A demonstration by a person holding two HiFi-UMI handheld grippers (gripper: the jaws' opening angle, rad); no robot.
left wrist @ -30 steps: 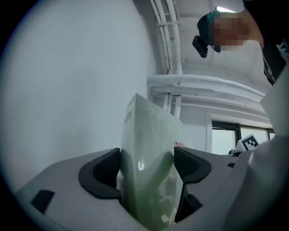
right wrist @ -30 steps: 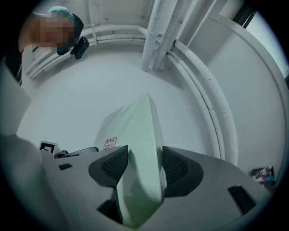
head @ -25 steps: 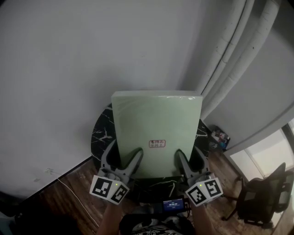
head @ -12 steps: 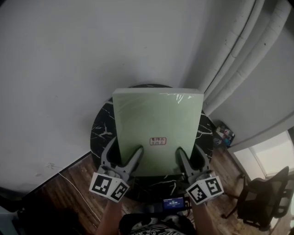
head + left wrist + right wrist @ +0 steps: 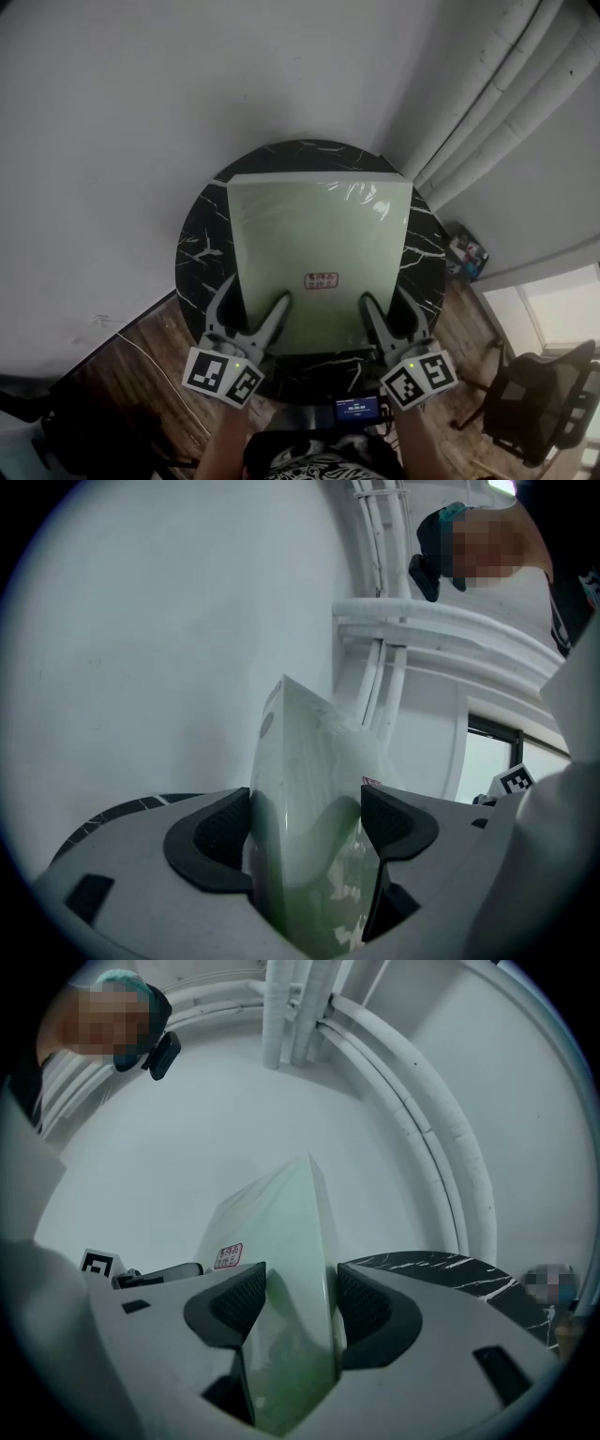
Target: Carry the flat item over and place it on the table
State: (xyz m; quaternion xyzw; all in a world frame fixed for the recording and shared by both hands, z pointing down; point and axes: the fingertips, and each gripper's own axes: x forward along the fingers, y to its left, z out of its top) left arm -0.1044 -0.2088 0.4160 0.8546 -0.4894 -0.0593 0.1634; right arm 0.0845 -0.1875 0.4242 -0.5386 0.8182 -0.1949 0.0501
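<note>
A flat pale-green pack wrapped in clear film, with a small red label, lies level over the round black marble table. Whether it rests on the tabletop or hovers just above it, I cannot tell. My left gripper is shut on its near left edge and my right gripper on its near right edge. In the left gripper view the pack fills the gap between the black pads. The right gripper view shows the pack pinched the same way, with the table behind.
A white wall stands right behind the table, with white pipes running up at the right. A dark office chair is on the wooden floor at lower right. A small colourful item lies by the wall.
Both grippers have carried the pack forward. More of the black tabletop shows around it now, and the pack sits centred over the table.
</note>
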